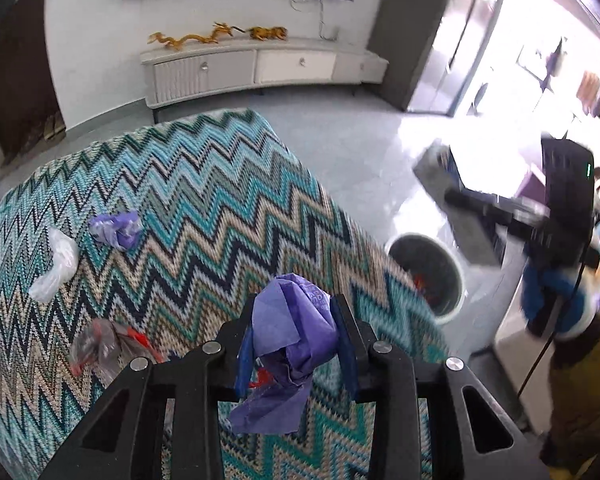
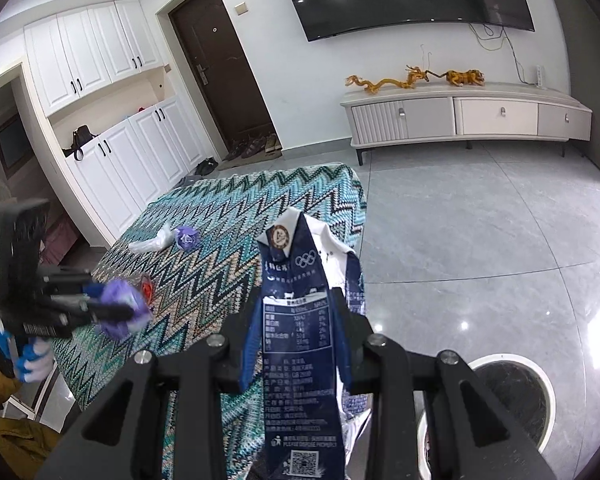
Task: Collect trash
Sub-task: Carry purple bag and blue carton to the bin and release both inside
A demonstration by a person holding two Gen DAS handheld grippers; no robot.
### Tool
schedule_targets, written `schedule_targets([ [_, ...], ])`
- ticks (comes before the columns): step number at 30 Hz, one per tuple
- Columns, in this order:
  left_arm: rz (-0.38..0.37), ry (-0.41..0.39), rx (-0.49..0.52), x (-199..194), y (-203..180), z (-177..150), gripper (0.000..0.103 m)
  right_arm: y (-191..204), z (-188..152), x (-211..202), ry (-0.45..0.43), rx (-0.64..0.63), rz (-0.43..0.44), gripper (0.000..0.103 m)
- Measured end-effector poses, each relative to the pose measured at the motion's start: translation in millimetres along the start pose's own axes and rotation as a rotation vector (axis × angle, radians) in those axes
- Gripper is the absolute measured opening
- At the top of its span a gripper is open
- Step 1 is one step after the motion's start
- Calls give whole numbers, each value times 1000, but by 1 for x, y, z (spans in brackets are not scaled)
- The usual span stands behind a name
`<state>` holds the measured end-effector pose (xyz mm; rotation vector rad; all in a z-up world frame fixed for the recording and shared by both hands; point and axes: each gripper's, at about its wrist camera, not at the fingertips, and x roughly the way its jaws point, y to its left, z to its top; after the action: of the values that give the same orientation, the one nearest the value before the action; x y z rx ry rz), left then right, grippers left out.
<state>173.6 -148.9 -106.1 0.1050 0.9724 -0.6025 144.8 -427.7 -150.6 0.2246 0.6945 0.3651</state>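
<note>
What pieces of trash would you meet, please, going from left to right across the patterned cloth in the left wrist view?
White plastic bag → clear wrapper with red print → loose crumpled purple wrapper → purple wrapper gripped in the left gripper.

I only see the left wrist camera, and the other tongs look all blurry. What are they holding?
Observer: The right tongs are shut on a flattened dark blue and white carton.
Operator: Is it over the bin?
Observer: Not clearly. The round white-rimmed bin sits on the floor, lower right of the carton.
Operator: What's far left of the table?
Observer: Tall white cupboards.
</note>
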Motion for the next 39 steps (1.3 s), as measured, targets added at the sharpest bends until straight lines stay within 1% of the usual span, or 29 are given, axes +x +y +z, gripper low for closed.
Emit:
schedule_targets([
  [3,-16,-23,-17,-2,-4,16,33,-17,-6,-1,-1,32,-3,30],
  [6,-30,-30,-5,4,-16,29,33,-34,-14,-4,1,66,-15,30],
  [9,-52,-8,-17,18,-22,37,33,-53,-24,-7,6,102,-31,30],
  [12,-62,24,-41,33,-20,39,34,-71,-33,-10,9,137,-49,30],
  [14,-84,35,-58,40,-19,39,34,-82,-37,-11,8,155,-61,30],
  [16,-104,36,-55,43,-26,42,34,-90,-40,-12,7,172,-70,30],
  [21,-159,36,0,54,-64,58,34,-113,-52,-21,4,213,-109,30],
  [25,-218,57,55,82,-110,74,34,-140,-65,-28,6,272,-142,30],
  [28,-243,80,91,110,-144,84,34,-165,-77,-30,7,343,-159,31],
  [31,-286,115,93,140,-176,91,34,-190,-93,-28,8,427,-172,31],
  [33,-299,128,100,161,-196,93,35,-202,-103,-27,7,471,-179,32],
  [39,-346,197,77,213,-234,90,39,-234,-127,-25,18,572,-251,32],
])
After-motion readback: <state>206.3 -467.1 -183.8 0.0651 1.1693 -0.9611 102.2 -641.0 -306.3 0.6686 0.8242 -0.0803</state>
